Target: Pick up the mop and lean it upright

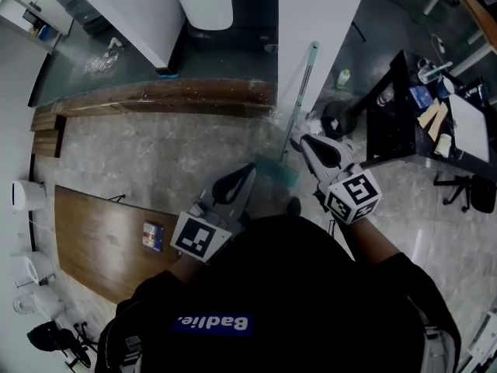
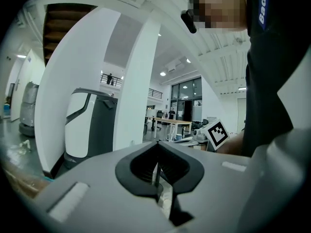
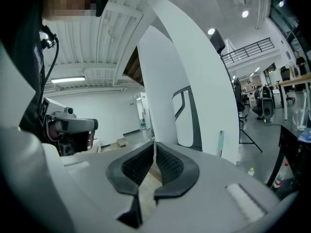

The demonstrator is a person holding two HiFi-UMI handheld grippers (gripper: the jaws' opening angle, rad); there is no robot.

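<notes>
— Where do we find the mop (image 1: 300, 99)?

— We see it far of the two grippers, standing nearly upright. Its pale handle runs up along the left edge of the white pillar (image 1: 322, 14), and its teal mop head (image 1: 277, 169) sits on the grey floor between the grippers. In the right gripper view we also catch the handle's teal top end (image 3: 221, 142) against that same pillar.

— And is either gripper on it?

— No. We read the left gripper (image 1: 250, 168) as closed. In its own view (image 2: 156, 142) the dark pads meet at the tips and nothing lies between them. The right gripper (image 1: 303, 141) is the same: in its own view (image 3: 154, 142) the pads come together at the far end, with only floor showing through the slit nearer the camera. It sits just right of the lower handle, and we cannot tell whether it touches.

— What else do we have around us?

— A wooden table (image 1: 93, 239) lies near on the left and a black desk (image 1: 388, 127) loaded with small items stands on the right. A green bottle (image 1: 344, 78) stands on the floor right of the pillar. In the left gripper view, a white machine (image 2: 85, 125) stands by a pillar.
</notes>
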